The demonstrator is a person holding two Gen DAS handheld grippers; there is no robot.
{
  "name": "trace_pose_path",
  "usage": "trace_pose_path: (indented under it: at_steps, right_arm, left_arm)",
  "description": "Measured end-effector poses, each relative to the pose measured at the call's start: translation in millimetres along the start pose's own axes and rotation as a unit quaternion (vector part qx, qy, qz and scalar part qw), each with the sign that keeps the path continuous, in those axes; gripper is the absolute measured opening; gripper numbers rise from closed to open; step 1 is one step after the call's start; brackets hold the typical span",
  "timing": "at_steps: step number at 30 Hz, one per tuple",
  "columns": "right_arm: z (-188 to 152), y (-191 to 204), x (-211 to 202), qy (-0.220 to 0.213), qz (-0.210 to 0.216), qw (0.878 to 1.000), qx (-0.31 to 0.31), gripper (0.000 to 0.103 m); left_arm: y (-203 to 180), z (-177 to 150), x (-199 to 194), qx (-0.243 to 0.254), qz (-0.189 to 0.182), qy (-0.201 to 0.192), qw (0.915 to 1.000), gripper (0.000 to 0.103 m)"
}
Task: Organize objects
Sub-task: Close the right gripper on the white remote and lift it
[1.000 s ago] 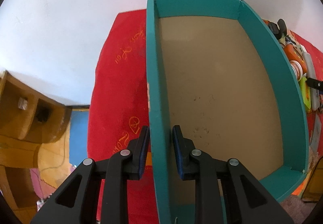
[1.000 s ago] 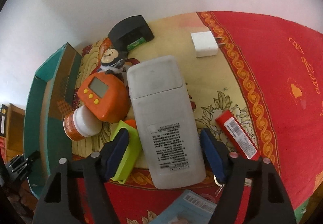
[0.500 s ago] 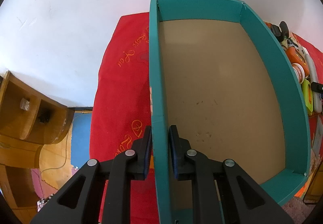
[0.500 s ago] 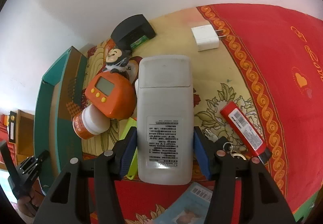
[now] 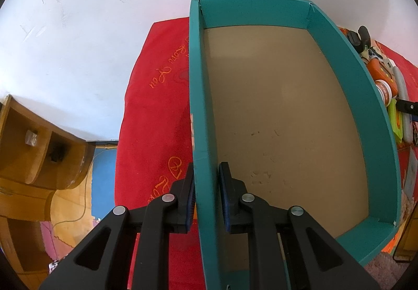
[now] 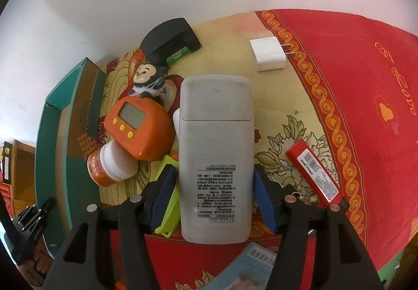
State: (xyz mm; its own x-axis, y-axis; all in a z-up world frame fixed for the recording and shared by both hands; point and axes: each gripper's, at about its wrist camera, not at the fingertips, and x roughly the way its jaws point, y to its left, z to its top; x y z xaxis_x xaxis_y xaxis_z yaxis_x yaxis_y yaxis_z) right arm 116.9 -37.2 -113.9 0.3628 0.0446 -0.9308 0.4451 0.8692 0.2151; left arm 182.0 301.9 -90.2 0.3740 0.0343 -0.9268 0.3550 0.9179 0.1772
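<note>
Red cloth (image 6: 352,75); grey remote (image 6: 215,159) clamped within right gripper (image 6: 214,194).

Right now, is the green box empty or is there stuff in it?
Empty. The green box shows only its bare brown floor; the left gripper pinches its wall, and the toys lie outside it.

Grey remote (image 6: 215,159) lies face-down, label up, lengthwise on patterned cloth; teal box (image 5: 287,10), brown floor, open-topped, w/ nothing inside, sits just left
</note>
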Motion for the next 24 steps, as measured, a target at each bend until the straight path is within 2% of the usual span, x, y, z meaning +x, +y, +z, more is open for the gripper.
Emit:
trace_pose_path:
  at_steps: [5,24]
  right_arm:
    - [0,0,1,-0.002,0.006,1.0,0.007,0.054]
    - [-23,-6,-19,-0.009,0.03,0.999,0.023,0.054]
  left_arm:
    - [0,0,0,0.002,-0.002,-0.003,1.0,0.018]
    - [-2,-4,-5,0.019,-0.007,-0.006,0.9998,0.017]
